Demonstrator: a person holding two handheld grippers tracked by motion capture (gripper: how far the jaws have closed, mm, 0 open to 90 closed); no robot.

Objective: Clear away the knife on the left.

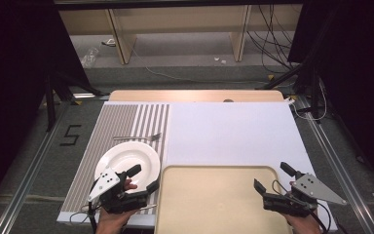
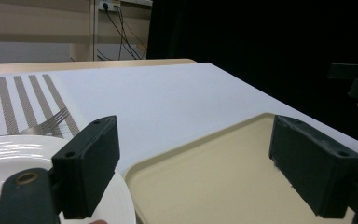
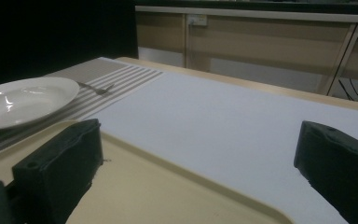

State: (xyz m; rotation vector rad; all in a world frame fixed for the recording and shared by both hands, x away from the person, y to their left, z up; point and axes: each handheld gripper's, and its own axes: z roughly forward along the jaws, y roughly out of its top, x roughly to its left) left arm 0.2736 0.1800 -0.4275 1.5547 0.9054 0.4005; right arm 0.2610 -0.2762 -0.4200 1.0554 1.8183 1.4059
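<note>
Between the wide-open jaws of the left gripper (image 1: pixel 142 178) nothing is held; they hover over the near right rim of a white plate (image 1: pixel 126 158). Right of the plate lies an empty beige tray (image 1: pixel 219 170), and the right gripper (image 1: pixel 270 178) hangs over the tray's right side, jaws also wide and empty. Beyond the plate a fork (image 1: pixel 139 137) rests on a striped mat (image 1: pixel 119 119). The plate looks stiff, glossy, likely slippery and breakable; its thin raised rim seems the best place to pinch.

A wooden worktop (image 1: pixel 195 95) carries a white sheet (image 1: pixel 229 131), a striped placemat (image 1: pixel 121 122) at its left and a beige tray (image 1: pixel 219 200) at the near edge.
</note>
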